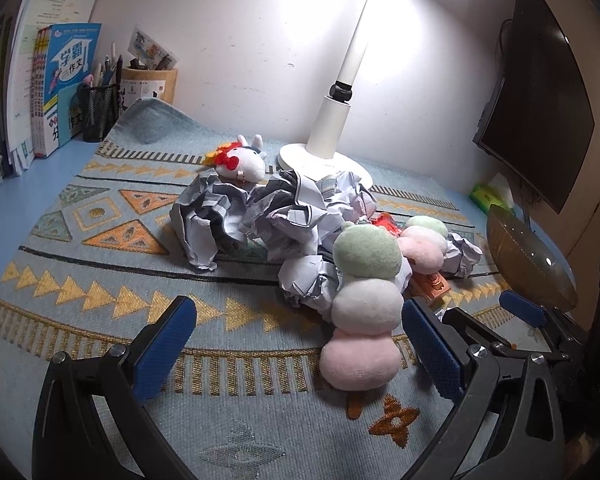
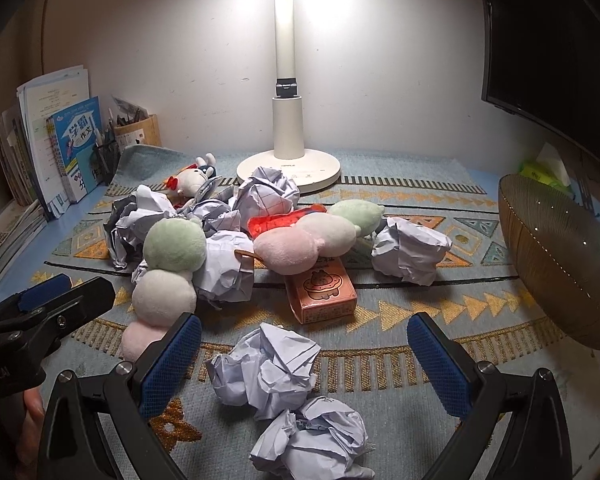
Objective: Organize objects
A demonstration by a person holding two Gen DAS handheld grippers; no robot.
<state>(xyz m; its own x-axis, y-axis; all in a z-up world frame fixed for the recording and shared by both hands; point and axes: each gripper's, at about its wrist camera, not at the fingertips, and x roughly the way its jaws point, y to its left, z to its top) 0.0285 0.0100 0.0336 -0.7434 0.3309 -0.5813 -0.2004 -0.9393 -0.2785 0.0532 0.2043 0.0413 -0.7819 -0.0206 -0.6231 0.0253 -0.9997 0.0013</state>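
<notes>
Woven blue-grey cloth, a mat (image 2: 380,380) patterned with orange triangles and gold bars, covers most of the blue surface (image 1: 40,168), which stands against a scuffed white wall under a white lamp (image 2: 288,168) with a round flat base. Books (image 1: 66,88) stand upright at the far left beside a black mesh pen holder (image 1: 98,110) and a tan cylindrical one (image 1: 152,84). A dark monitor (image 1: 536,92) hangs at the right, with a green tissue pack (image 1: 490,196) below it and a ribbed brown bowl (image 2: 560,256) on its near side.

In the middle of the mat lies a heap: crumpled paper balls (image 2: 268,368), sharp-creased and white with printed lines; two soft plush dumpling skewers (image 1: 362,308) of green, white and pink rounds; a small white plush animal (image 1: 244,162) with a red bow; an orange cardboard carton (image 2: 322,290); a red wrapper (image 2: 284,218).

The left gripper (image 1: 300,344) has its blue textured fingers (image 1: 166,348) spread wide and holding nothing, with the nearer skewer between them. The right gripper (image 2: 304,364) is likewise wide apart and empty, with two paper balls lying loose between its fingers (image 2: 172,364).
</notes>
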